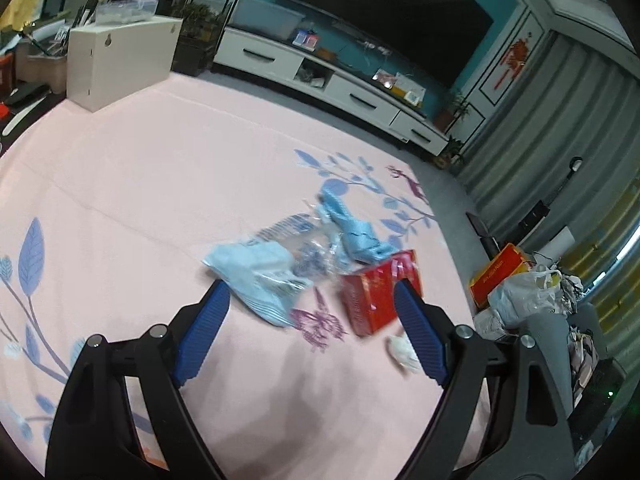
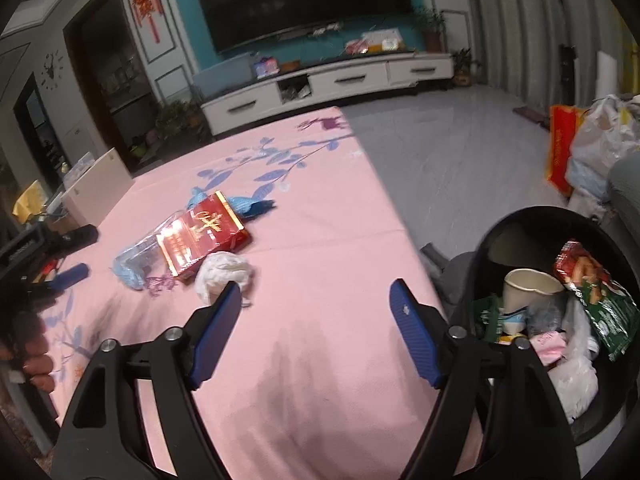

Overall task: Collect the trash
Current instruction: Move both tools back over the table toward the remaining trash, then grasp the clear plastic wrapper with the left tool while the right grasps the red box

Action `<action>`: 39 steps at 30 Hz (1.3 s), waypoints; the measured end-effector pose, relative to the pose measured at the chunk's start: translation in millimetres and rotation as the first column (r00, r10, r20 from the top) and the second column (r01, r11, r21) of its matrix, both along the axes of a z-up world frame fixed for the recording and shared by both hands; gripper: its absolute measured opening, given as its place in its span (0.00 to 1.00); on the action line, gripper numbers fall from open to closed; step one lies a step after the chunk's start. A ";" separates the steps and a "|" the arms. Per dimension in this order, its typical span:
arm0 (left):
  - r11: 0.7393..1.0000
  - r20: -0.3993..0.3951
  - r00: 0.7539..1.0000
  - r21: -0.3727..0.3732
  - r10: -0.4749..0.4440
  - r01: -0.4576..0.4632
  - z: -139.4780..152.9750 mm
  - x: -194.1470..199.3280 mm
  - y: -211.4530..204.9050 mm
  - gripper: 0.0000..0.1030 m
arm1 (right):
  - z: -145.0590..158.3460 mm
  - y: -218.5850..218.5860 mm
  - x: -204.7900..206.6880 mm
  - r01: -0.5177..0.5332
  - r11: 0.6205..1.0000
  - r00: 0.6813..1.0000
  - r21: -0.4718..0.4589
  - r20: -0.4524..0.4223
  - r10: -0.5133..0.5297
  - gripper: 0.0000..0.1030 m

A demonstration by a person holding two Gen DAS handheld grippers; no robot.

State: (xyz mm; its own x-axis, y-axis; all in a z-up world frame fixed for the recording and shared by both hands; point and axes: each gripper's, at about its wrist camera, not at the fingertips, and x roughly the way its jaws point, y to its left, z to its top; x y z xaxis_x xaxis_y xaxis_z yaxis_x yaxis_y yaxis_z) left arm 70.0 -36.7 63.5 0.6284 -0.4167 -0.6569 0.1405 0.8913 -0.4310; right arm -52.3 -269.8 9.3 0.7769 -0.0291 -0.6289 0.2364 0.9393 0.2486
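Observation:
Trash lies on a pink flowered tablecloth [image 1: 160, 184]: a red carton [image 1: 374, 298] [image 2: 204, 236], a clear plastic wrapper with pale blue contents [image 1: 264, 276] [image 2: 136, 264], a blue glove [image 1: 352, 232] [image 2: 248, 205] and a crumpled white tissue [image 1: 402, 354] [image 2: 224, 274]. My left gripper [image 1: 310, 296] is open and empty, its fingers straddling the wrapper and carton. My right gripper [image 2: 316, 292] is open and empty above the cloth; the tissue lies by its left fingertip. A black bin [image 2: 496, 236] with a paper cup and snack wrappers stands at the right table edge.
A white box [image 1: 120, 60] stands on the far left of the table. A TV cabinet [image 2: 320, 84] lines the far wall. Bags and a red box [image 2: 560, 152] sit on the grey floor to the right. The left gripper shows in the right view [image 2: 72, 274].

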 end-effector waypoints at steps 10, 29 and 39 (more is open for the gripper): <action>0.989 -0.106 0.992 0.125 -0.065 0.078 -35.2 45.1 -9.0 0.84 | 19.3 65.8 108.2 -0.372 0.908 0.925 -0.192 -0.164 0.344 0.97; 0.998 -0.139 0.988 -0.010 -0.062 0.062 -51.2 61.0 5.2 0.18 | -33.4 95.0 174.9 -0.475 0.863 0.856 -0.173 -0.317 0.408 0.90; 0.997 -0.016 1.000 -0.070 -0.020 0.019 0.2 30.4 10.5 0.17 | 21.3 58.7 110.0 -0.302 0.951 0.948 -0.064 -0.129 0.292 0.89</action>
